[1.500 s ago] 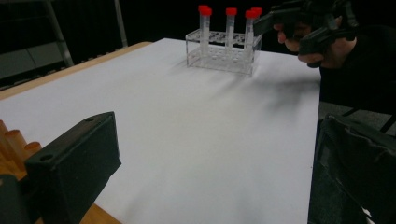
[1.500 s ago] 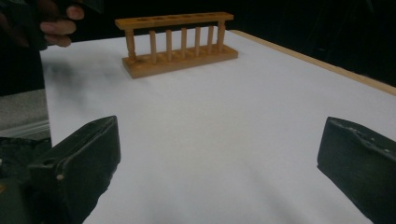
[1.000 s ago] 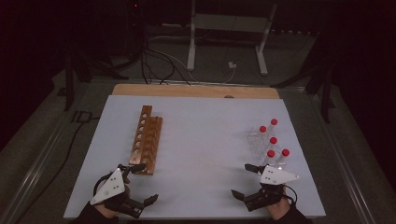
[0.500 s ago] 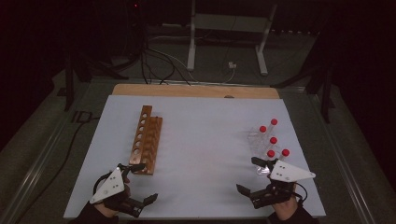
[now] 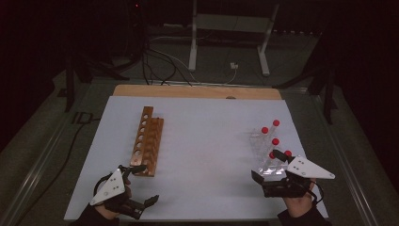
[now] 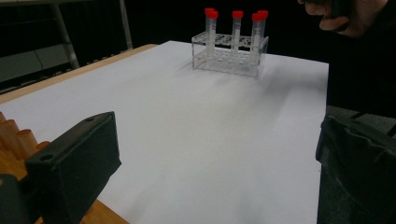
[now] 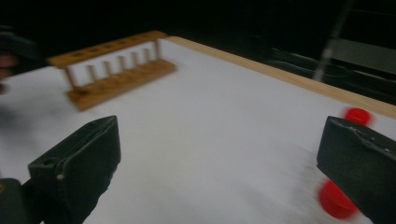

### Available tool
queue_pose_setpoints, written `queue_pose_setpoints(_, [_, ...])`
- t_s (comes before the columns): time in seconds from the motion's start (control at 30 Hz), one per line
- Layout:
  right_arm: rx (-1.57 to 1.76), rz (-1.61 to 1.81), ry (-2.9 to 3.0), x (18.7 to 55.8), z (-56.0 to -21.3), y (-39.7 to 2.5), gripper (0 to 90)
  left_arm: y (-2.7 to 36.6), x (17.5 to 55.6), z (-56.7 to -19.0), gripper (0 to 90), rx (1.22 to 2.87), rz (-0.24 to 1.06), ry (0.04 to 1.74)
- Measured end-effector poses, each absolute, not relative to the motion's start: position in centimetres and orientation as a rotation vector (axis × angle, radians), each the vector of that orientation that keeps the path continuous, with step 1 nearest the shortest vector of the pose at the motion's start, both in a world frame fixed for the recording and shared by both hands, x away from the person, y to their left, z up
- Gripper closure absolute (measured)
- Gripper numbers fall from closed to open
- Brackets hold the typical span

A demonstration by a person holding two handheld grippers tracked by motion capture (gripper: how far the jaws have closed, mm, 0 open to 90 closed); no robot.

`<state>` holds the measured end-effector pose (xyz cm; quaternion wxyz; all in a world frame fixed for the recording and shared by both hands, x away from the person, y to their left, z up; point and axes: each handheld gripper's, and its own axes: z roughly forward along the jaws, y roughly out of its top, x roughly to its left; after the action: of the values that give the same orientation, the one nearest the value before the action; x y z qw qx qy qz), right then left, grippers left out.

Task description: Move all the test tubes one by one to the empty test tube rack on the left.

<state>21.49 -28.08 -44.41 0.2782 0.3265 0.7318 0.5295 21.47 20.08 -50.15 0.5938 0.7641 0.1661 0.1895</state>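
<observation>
A wooden test-tube rack (image 5: 147,141) with empty holes lies on the white table sheet, left of centre. At the right stands a clear plastic rack (image 5: 264,149) holding several red-capped tubes (image 5: 275,141). My left gripper (image 5: 143,184) is open at the front left, one jaw beside the wooden rack's near end, nothing between the jaws. My right gripper (image 5: 267,165) is open at the clear rack's near end. In the left gripper view the clear rack (image 6: 231,58) stands far across the sheet. The right gripper view is blurred, with red caps (image 7: 336,201) by its right jaw and the wooden rack (image 7: 112,70) far off.
The white sheet (image 5: 207,141) covers a table with a wooden strip (image 5: 197,92) along its far edge. Beyond it are a dark floor, cables and a metal stand (image 5: 228,42). Bare sheet lies between the two racks.
My right gripper has shifted right and a little forward, closer to the clear rack's near end. The left gripper has stayed where it was.
</observation>
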Motion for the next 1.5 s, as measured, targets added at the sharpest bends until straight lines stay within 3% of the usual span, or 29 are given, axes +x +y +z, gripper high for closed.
queue_pose_setpoints(0.6, [1.175, 1.165, 1.854, 22.1, -45.7, -28.8, 0.0, 20.0, 21.5, -50.2, 0.5, 1.776, 0.439, 0.385])
queue_pose_setpoints(0.77, [1.233, 1.126, 1.870, 22.2, -46.2, -29.1, 7.1, 20.0, 21.5, -50.1, 0.5, 1.776, 0.439, 0.388])
queue_pose_setpoints(0.87, [1.261, 1.104, 1.880, 22.3, -46.4, -29.1, 19.6, 20.0, 21.4, -50.1, 0.5, 1.776, 0.440, 0.386])
queue_pose_setpoints(0.93, [1.271, 1.099, 1.891, 22.4, -46.4, -29.2, 21.2, 20.0, 21.4, -50.1, 0.5, 1.776, 0.439, 0.386])
queue_pose_setpoints(1.27, [1.416, 1.020, 1.913, 23.4, -47.1, -29.7, 48.7, 19.9, 21.4, -50.2, 0.5, 1.779, 0.440, 0.384])
queue_pose_setpoints(1.5, [1.437, 1.009, 1.911, 24.1, -47.5, -29.8, 61.9, 19.9, 21.5, -50.3, 0.5, 1.783, 0.437, 0.388])
